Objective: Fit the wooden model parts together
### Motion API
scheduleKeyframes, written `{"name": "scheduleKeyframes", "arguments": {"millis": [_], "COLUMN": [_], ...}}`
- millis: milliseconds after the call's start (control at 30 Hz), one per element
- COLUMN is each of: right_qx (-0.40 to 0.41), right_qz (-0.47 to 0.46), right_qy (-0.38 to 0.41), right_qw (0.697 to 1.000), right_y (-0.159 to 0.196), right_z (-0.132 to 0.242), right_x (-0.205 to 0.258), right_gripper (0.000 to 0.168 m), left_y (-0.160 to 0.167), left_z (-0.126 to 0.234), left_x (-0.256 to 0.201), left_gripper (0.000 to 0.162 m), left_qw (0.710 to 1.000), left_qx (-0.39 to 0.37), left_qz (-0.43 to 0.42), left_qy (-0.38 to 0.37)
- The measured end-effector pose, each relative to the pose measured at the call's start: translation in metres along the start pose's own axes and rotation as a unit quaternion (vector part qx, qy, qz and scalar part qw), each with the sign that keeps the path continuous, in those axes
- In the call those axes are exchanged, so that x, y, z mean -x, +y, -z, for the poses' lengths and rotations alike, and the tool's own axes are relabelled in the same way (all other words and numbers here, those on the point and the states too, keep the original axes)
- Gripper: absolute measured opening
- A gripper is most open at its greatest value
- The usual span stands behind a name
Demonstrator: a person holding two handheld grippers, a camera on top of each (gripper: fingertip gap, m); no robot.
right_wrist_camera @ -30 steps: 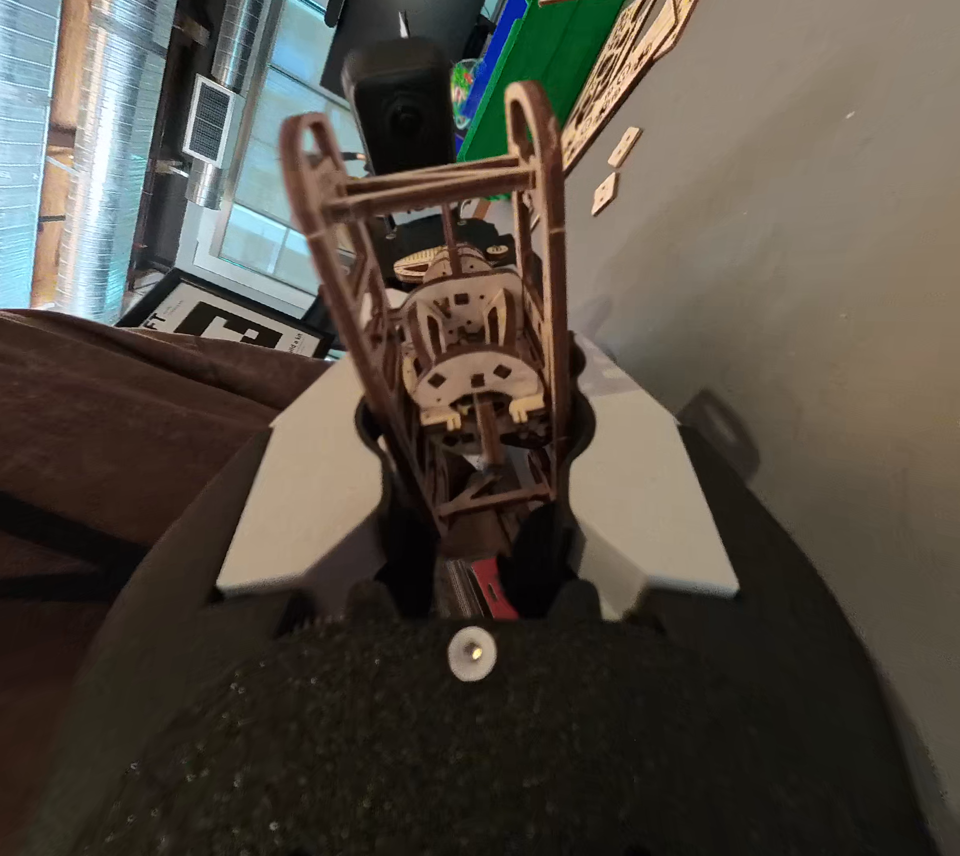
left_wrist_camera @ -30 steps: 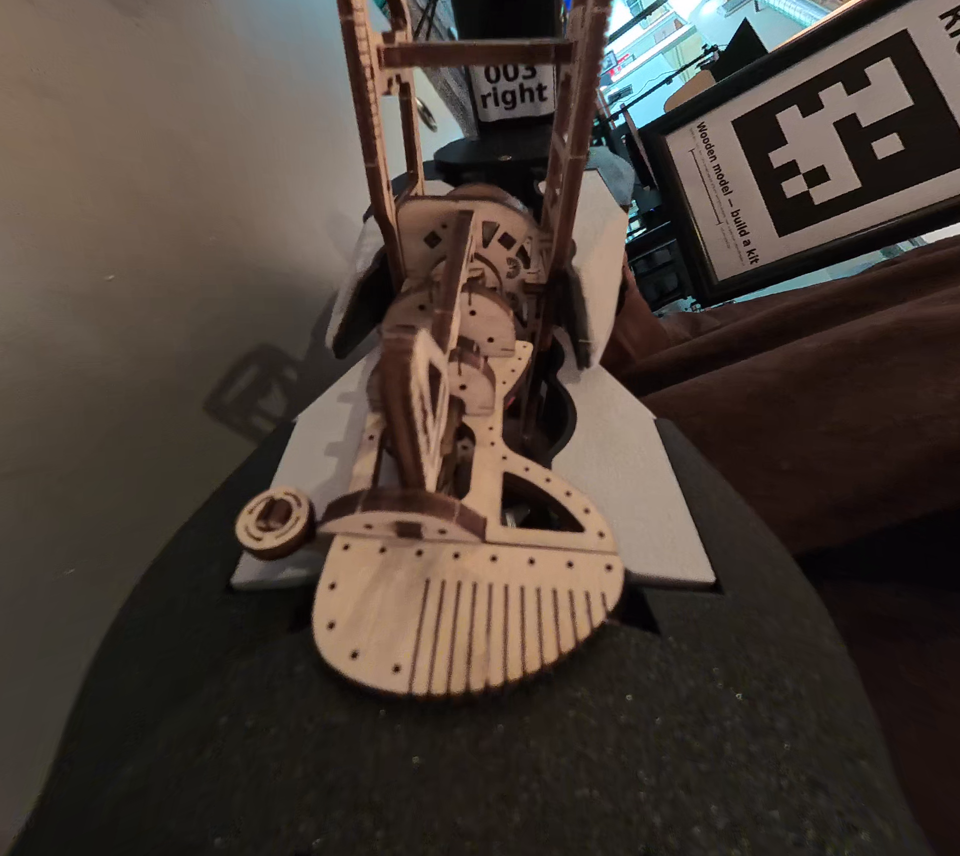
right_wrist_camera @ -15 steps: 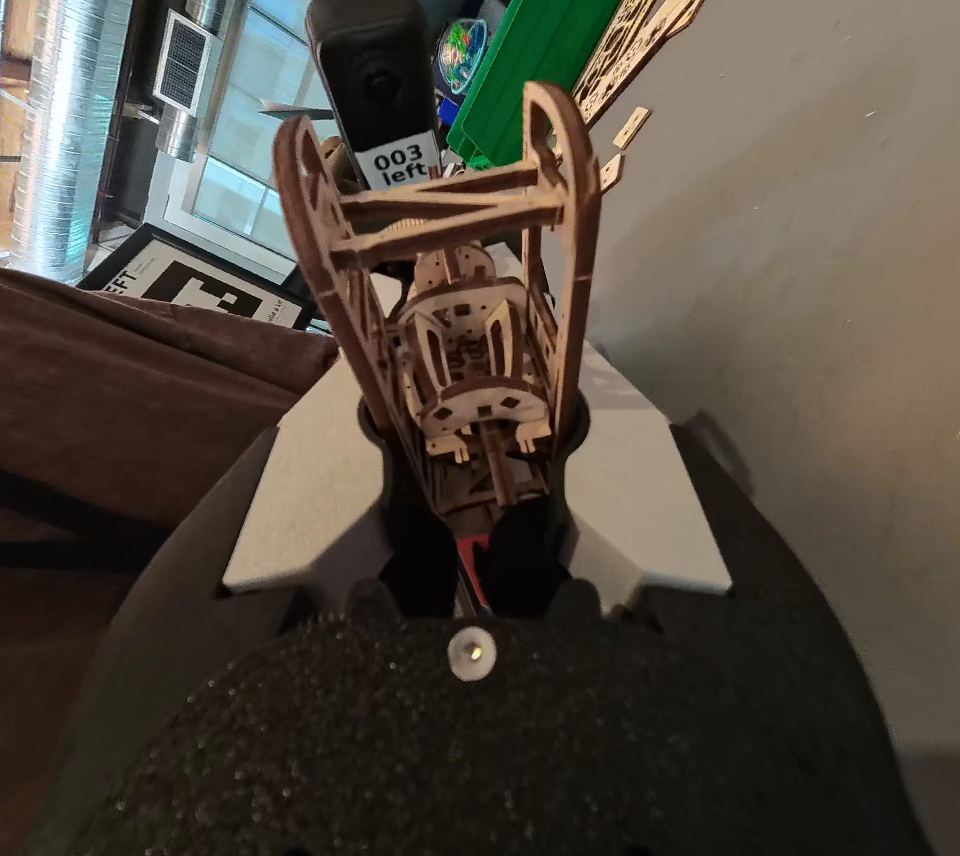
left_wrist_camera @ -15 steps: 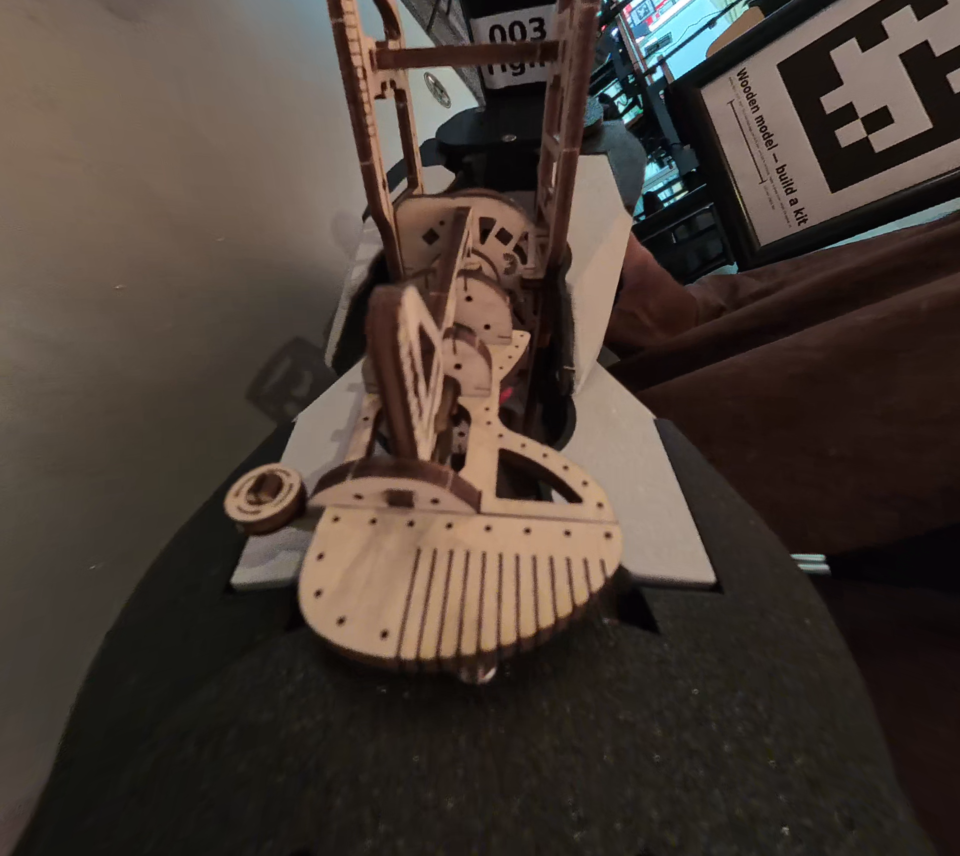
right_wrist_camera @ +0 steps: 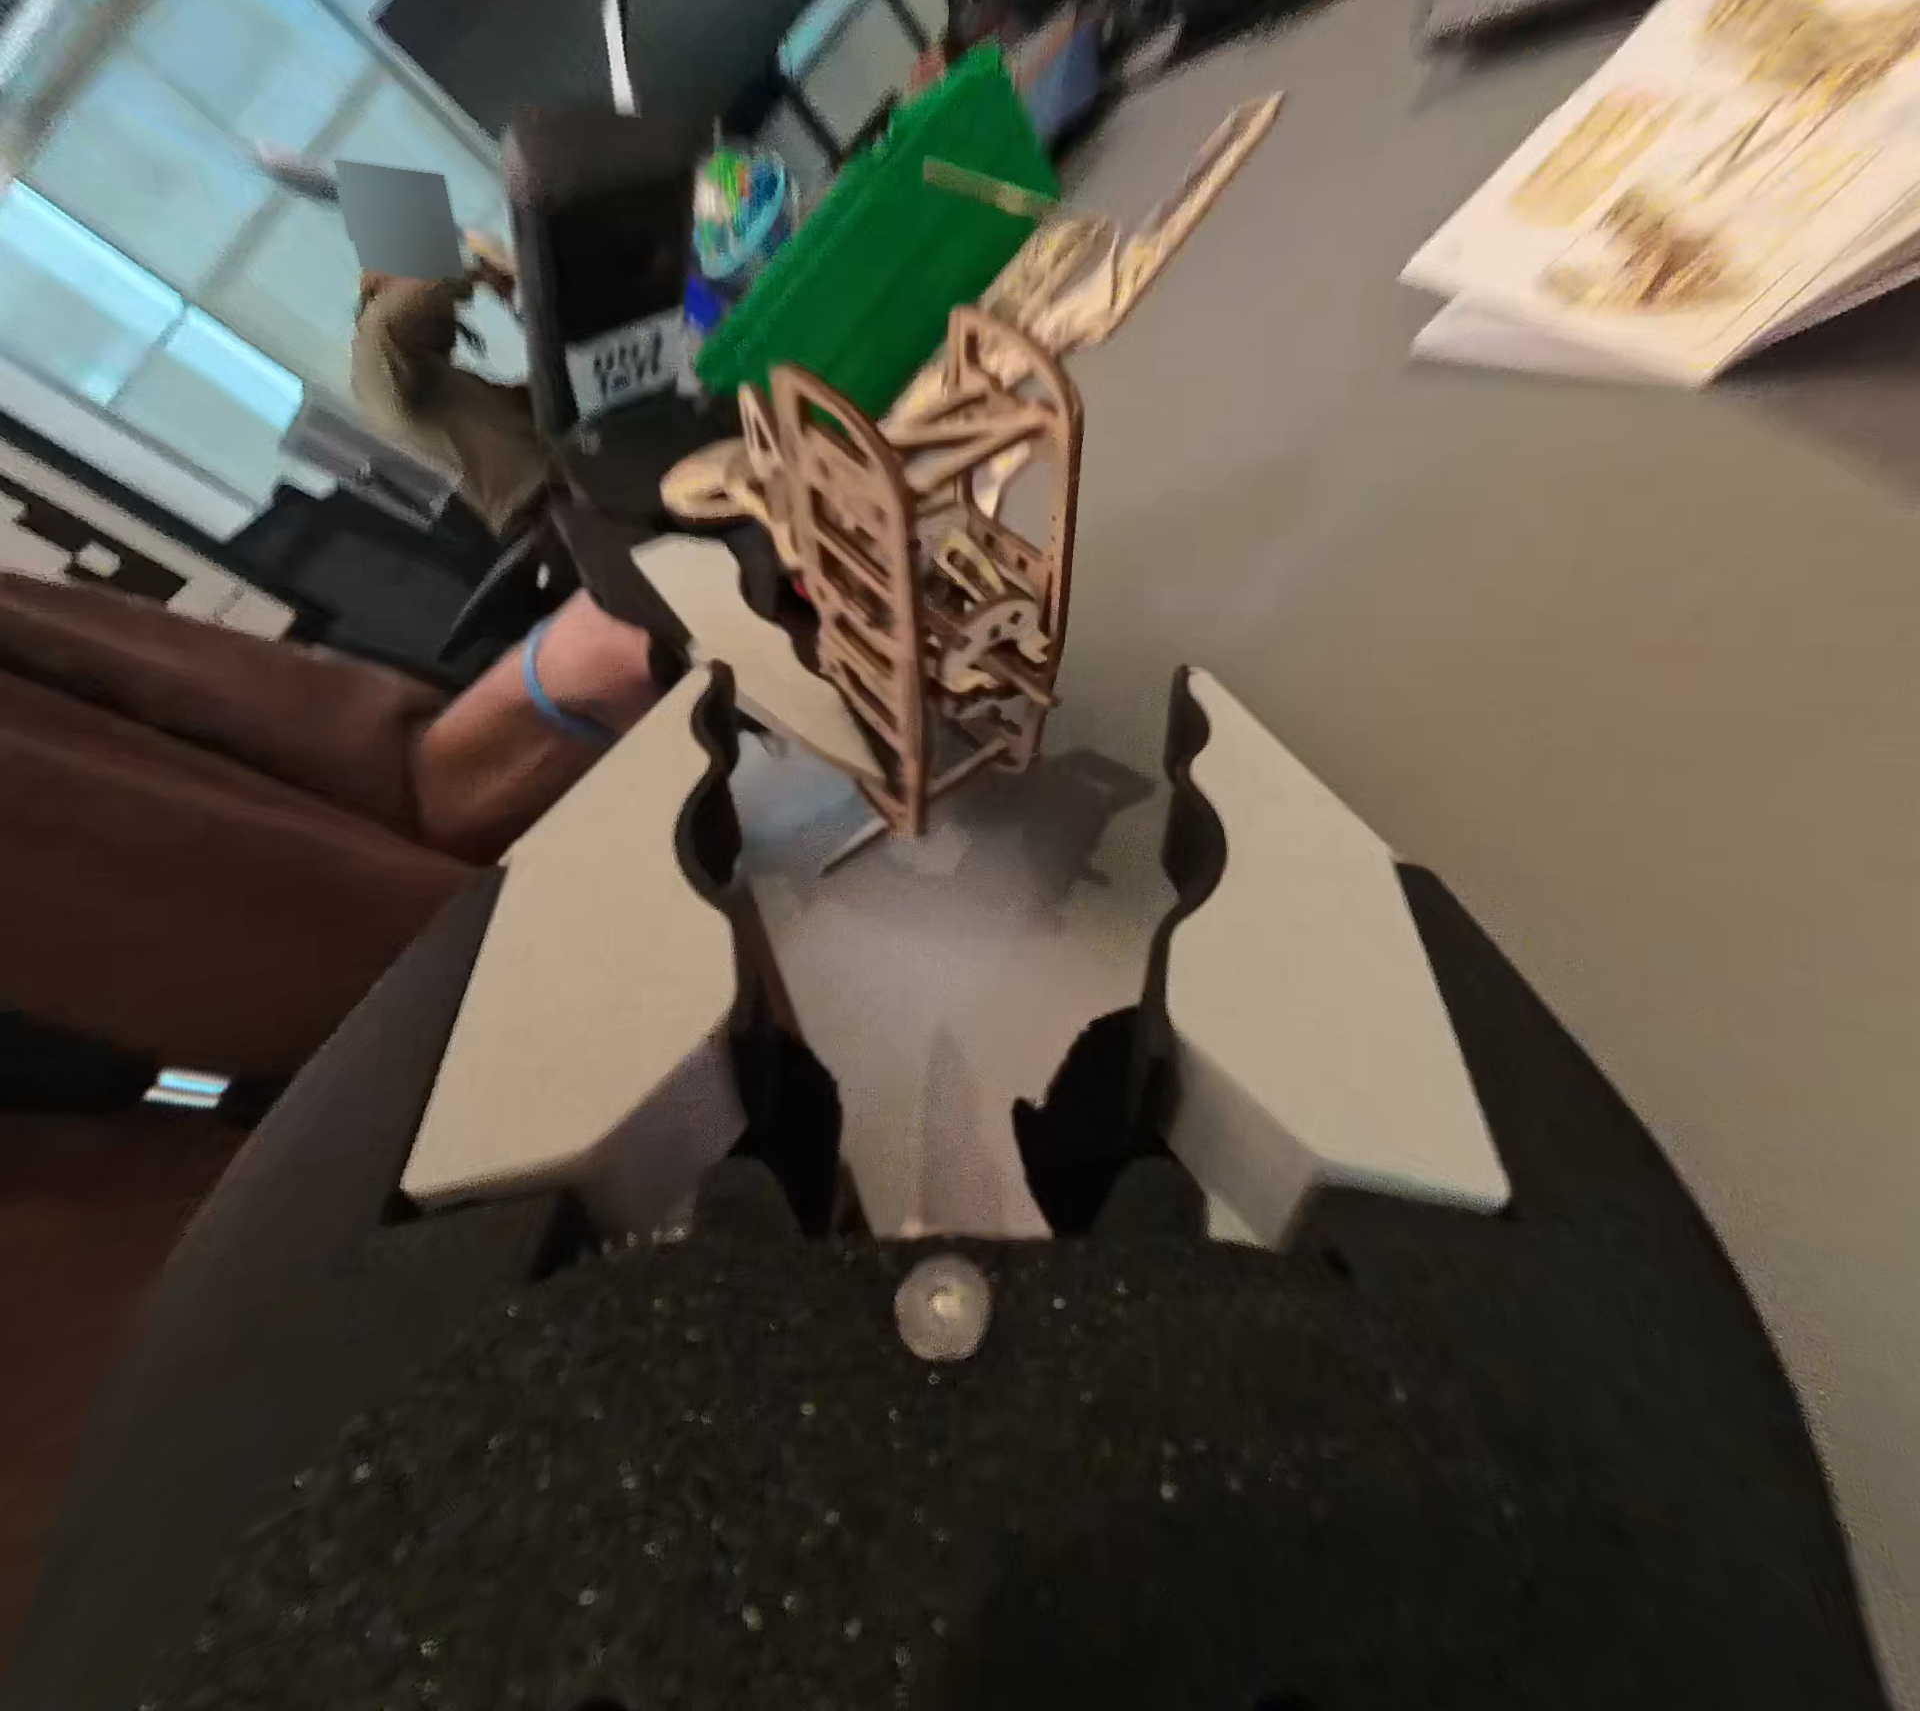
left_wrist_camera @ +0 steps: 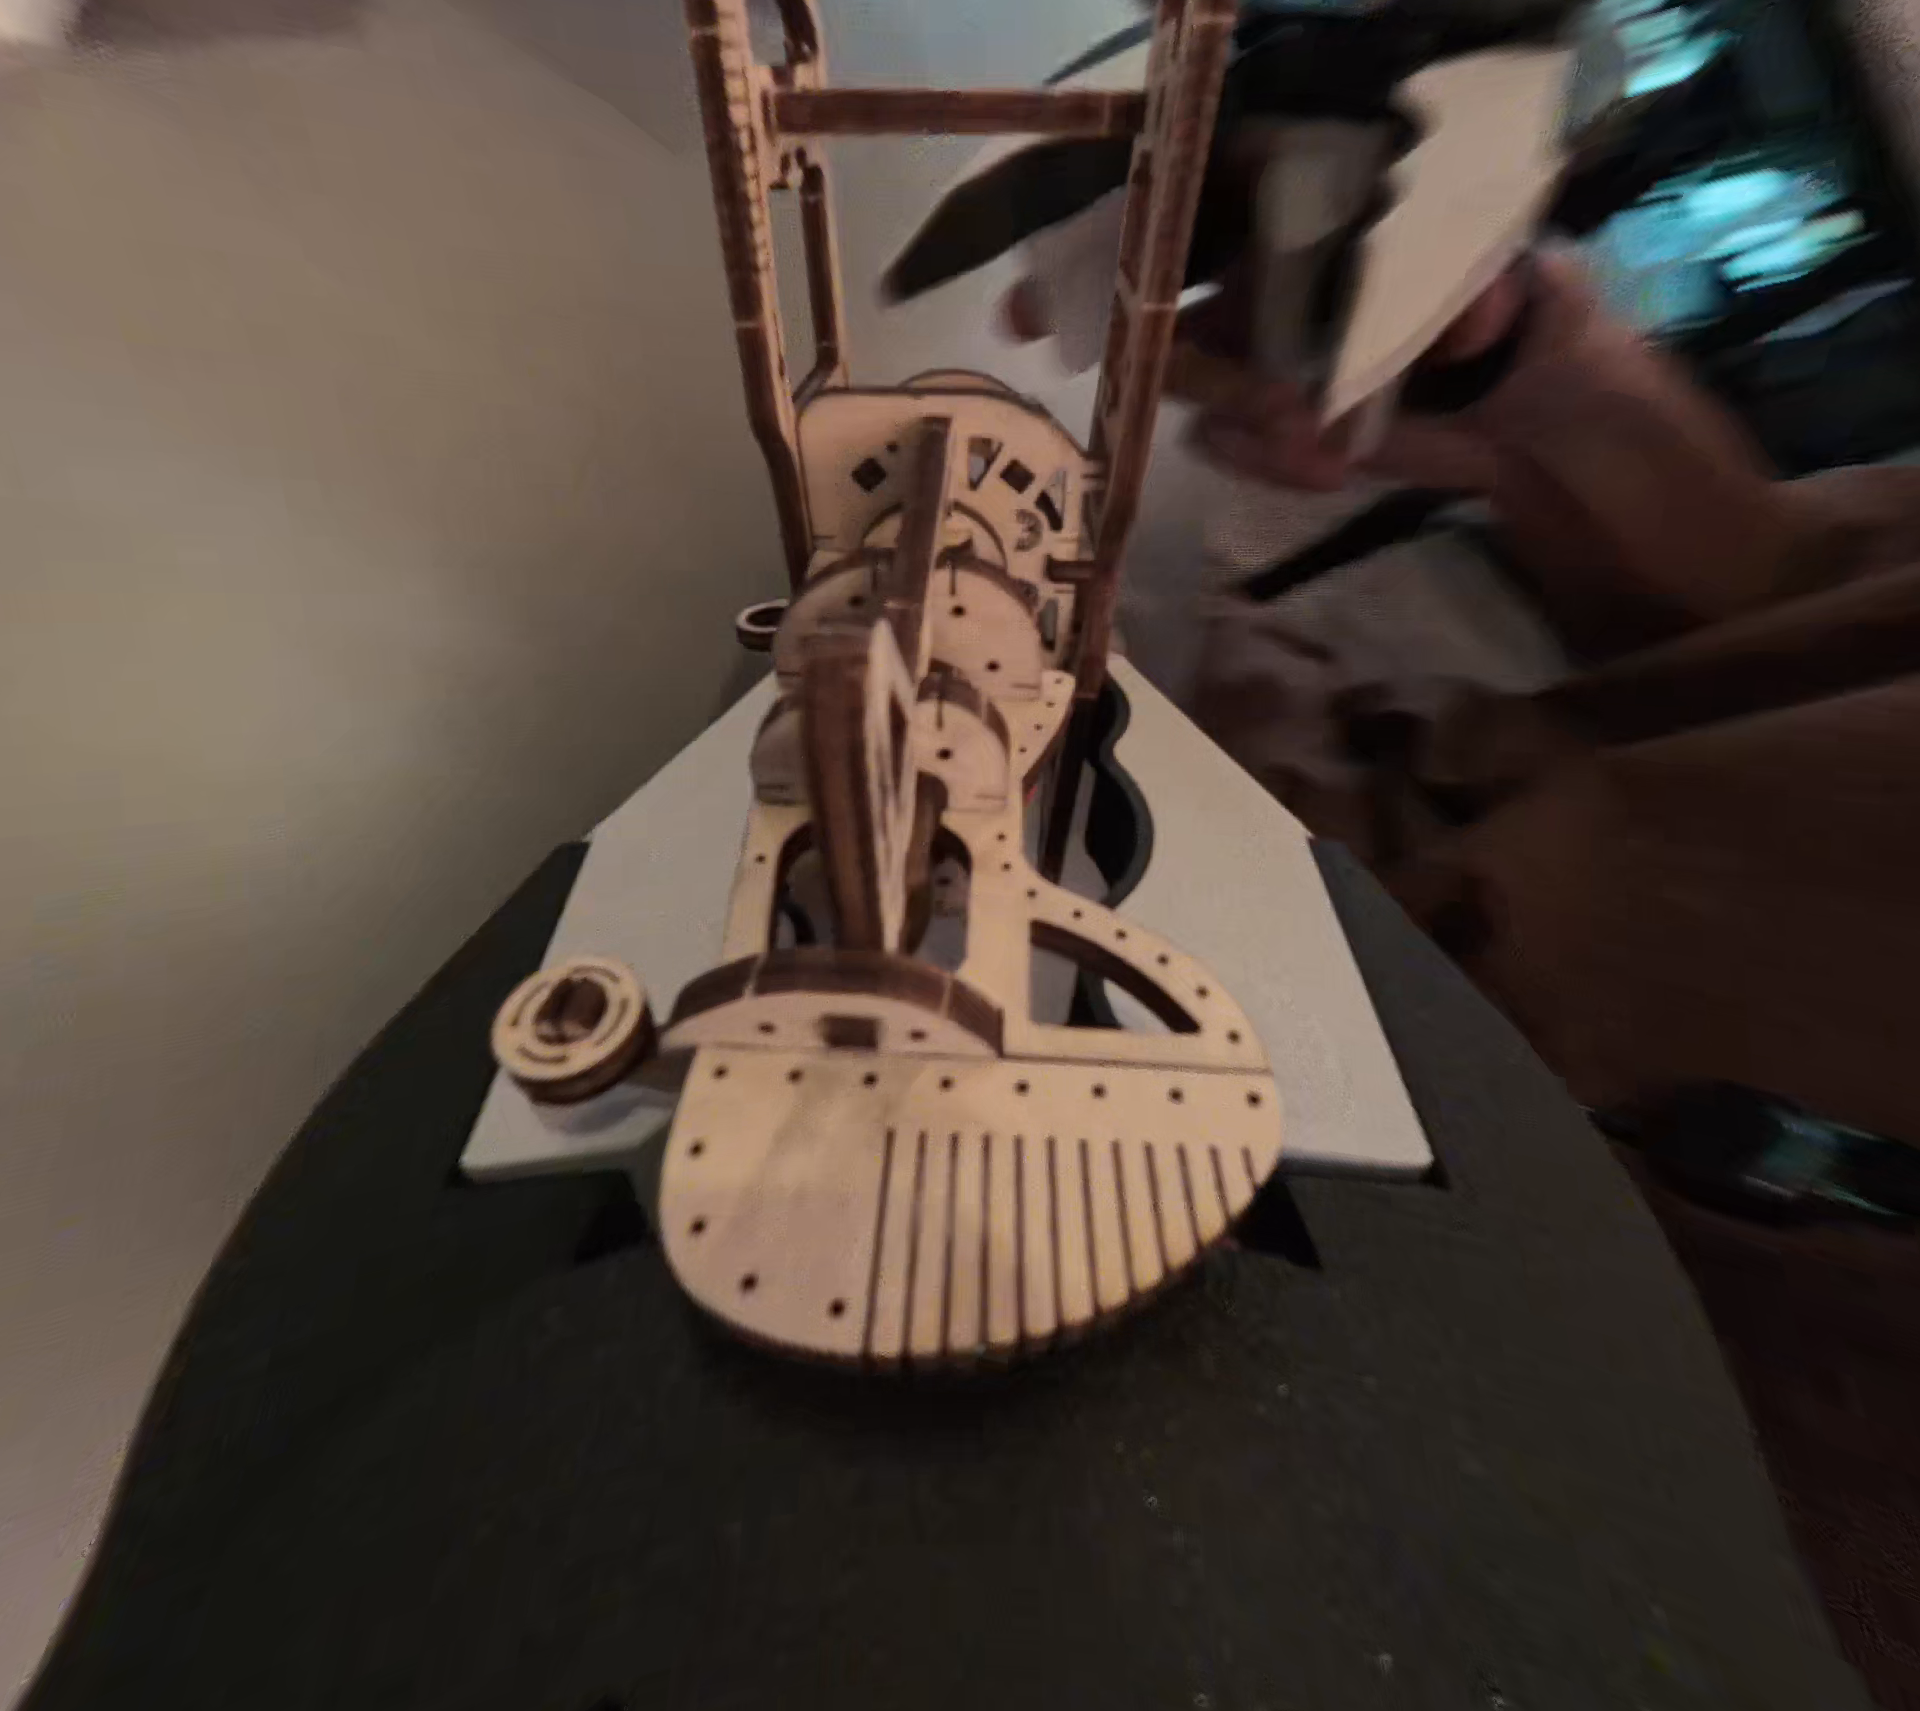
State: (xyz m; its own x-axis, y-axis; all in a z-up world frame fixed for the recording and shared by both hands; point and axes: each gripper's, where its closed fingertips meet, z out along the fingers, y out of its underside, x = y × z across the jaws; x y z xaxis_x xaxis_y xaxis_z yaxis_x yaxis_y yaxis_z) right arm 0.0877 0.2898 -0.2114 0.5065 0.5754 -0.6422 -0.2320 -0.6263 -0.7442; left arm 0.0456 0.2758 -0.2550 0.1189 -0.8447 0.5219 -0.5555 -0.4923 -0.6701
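Note:
The wooden model (left_wrist_camera: 935, 830) is a pale laser-cut frame with two tall arched side rails, a crossbar, a fan-shaped slotted plate (left_wrist_camera: 966, 1183) and a small wheel (left_wrist_camera: 571, 1033). My left gripper (left_wrist_camera: 935, 726) is shut on it, grey fingers (left_wrist_camera: 665, 840) on either side. My right gripper (right_wrist_camera: 945, 695) is open and empty, its fingers (right_wrist_camera: 623, 892) spread wide, a short way back from the model (right_wrist_camera: 914, 581). The left gripper (right_wrist_camera: 748, 633) holds the model above the grey table. In the left wrist view the right gripper (left_wrist_camera: 1299, 227) is a blur at the upper right.
The grey table (right_wrist_camera: 1455, 622) carries a green board (right_wrist_camera: 883, 269), a sheet of wooden parts (right_wrist_camera: 1122, 269) behind the model, and printed sheets (right_wrist_camera: 1714, 155) at the right. A hand with a blue wristband (right_wrist_camera: 551, 705) and a brown sleeve (right_wrist_camera: 156, 778) are on the left.
My right gripper has let go of the model, opened and pulled back. The model stays in my left gripper and has swung to the side. Both views are blurred by motion.

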Motion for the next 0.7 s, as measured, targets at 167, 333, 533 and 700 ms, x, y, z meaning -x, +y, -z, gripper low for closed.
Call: {"name": "scheduleKeyframes", "arguments": {"millis": [167,333,533,700], "right_qx": [-0.106,-0.078,-0.074,-0.058], "right_qz": [0.049,0.133,0.249,0.166], "right_qy": [0.014,0.058,0.105,0.041], "right_qw": [0.993,0.986,0.960,0.984], "right_y": [-0.029,-0.022,-0.019,-0.009], "right_z": [0.014,0.009,0.017,0.013], "right_x": [0.007,0.012,0.019,0.030], "right_gripper": [0.061,0.060,0.069,0.072], "left_y": [-0.014,-0.034,-0.043,-0.047], "left_z": [0.035,0.062,0.078,0.077], "left_x": [0.058,0.048,0.038,0.025], "left_gripper": [0.048,0.048,0.048,0.048], "left_qw": [0.935,0.830,0.735,0.689], "left_qx": [0.009,0.014,0.036,0.039], "left_qz": [-0.182,-0.356,-0.447,-0.492], "left_qy": [-0.303,-0.428,-0.509,-0.530]}}
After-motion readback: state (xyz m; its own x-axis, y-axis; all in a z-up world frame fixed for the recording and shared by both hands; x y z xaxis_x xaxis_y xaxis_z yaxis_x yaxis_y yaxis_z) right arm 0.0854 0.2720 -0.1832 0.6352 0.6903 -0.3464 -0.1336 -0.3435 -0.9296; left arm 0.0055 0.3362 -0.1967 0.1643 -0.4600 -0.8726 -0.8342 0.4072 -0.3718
